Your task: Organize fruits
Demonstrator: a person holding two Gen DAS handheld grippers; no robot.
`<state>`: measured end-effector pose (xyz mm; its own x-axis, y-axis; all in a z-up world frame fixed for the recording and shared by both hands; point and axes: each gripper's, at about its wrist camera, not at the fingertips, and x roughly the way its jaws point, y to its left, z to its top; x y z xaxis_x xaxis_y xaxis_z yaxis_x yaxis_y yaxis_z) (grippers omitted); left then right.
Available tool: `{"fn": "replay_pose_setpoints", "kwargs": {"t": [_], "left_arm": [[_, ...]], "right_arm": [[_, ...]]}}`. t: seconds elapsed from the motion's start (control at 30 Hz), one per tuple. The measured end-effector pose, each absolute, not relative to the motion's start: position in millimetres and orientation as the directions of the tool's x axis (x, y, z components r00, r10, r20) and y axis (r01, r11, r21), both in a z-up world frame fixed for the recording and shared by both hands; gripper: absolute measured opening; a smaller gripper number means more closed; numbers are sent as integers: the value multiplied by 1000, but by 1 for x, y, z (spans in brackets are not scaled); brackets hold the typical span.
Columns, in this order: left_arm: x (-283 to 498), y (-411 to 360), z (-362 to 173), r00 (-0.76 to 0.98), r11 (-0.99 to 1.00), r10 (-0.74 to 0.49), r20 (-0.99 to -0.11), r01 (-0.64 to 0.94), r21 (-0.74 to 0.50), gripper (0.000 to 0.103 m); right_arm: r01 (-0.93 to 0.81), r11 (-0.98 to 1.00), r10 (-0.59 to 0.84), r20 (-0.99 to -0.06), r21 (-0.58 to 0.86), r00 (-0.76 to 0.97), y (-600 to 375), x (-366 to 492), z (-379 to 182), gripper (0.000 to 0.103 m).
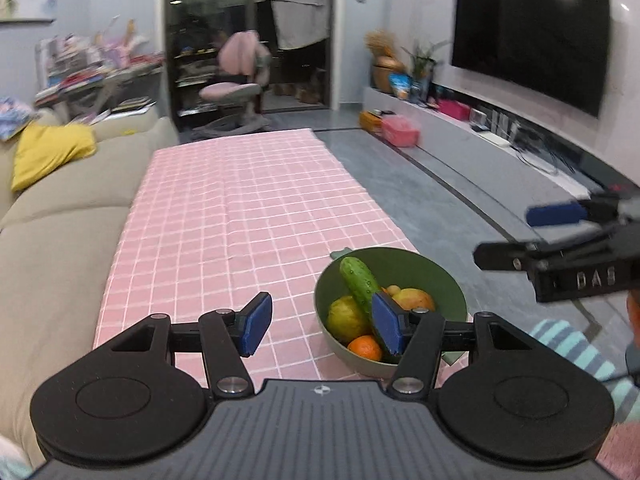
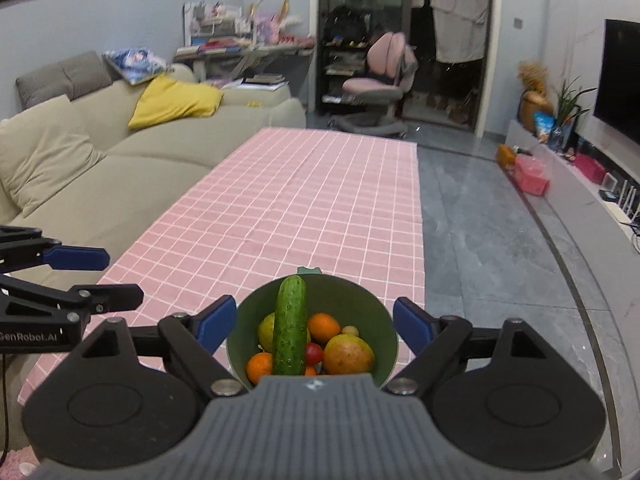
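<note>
Right gripper (image 2: pixel 314 326) tilted down over the near end of the table, jaws spread wide, nothing between the pads; green bowl (image 2: pixel 352 294) sits right below and ahead of it on the pink checked tablecloth (image 2: pixel 304 200); cucumber (image 2: pixel 290 326) leans upright in the bowl over oranges (image 2: pixel 323 326), a mango (image 2: pixel 349 354), a small tomato (image 2: pixel 315 353); left gripper (image 1: pixel 322 324) also angled down, jaws apart and empty, bowl showing behind its right finger; beige sofa (image 2: pixel 132 160) runs alongside the table.
</note>
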<state>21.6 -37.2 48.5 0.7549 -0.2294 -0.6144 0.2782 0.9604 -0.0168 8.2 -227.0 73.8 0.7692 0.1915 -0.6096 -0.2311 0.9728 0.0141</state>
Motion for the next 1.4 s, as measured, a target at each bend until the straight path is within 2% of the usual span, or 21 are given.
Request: {"fn": "replay_pose_setpoints", "kwargs": {"t": [0.13,0.27,0.4,0.57,0.97,1.4], "left_arm": [[11,-33,46,782,985,-146,-605,173,-15,68],[1,-30,47,825,995,-83,-559,101,1,80],[-6,-27,42,833,998,-36,-553,61,27,84],[-10,-34,29,821,989,40,-569,48,139,87],[-2,-38,-2,717,989,13,-697,93,114,87],[-2,-32,-1,699,991,23,-715,76,107,87]], "right_arm": [[-184,983,160,-587,20,794,-223,-10,63,85],[-158,987,150,-595,38,790,-219,-21,49,87],[-157,987,150,-613,42,776,-214,-28,37,91],[-185,983,157,-621,21,768,-204,-31,25,92],[-195,981,150,-659,5,737,-200,-22,3,92],[-199,980,160,-678,20,718,-201,-21,-1,92]]}}
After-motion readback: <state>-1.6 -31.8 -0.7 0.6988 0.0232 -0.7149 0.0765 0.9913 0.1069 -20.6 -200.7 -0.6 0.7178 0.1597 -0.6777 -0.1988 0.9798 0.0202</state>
